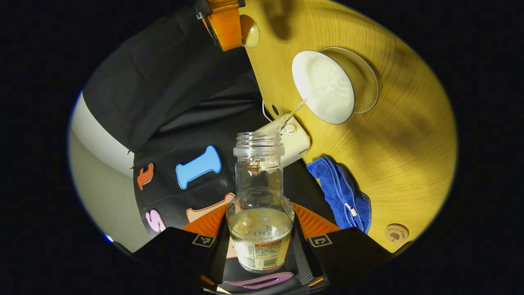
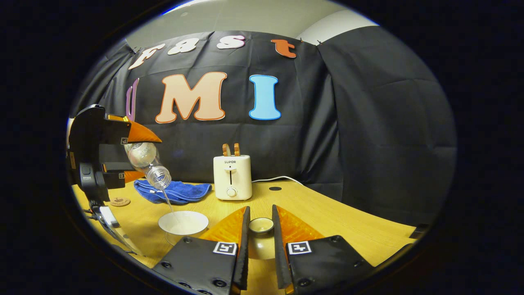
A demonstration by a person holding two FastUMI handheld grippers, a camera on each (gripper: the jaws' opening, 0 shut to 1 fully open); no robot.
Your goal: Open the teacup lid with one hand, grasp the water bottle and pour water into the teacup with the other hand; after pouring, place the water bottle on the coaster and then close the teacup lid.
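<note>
Tilting water bottle [image 1: 260, 205] clamped in left tool [image 1: 260, 241], pouring over teacup [image 1: 327, 88]

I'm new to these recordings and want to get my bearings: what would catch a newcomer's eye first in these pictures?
First, the clear water bottle tilted in the left gripper, a thin stream falling from its mouth into the open white teacup on the wooden table. Next, the right gripper holding the teacup lid up between its orange fingers. Behind stand a white toaster and a blue towel.
</note>
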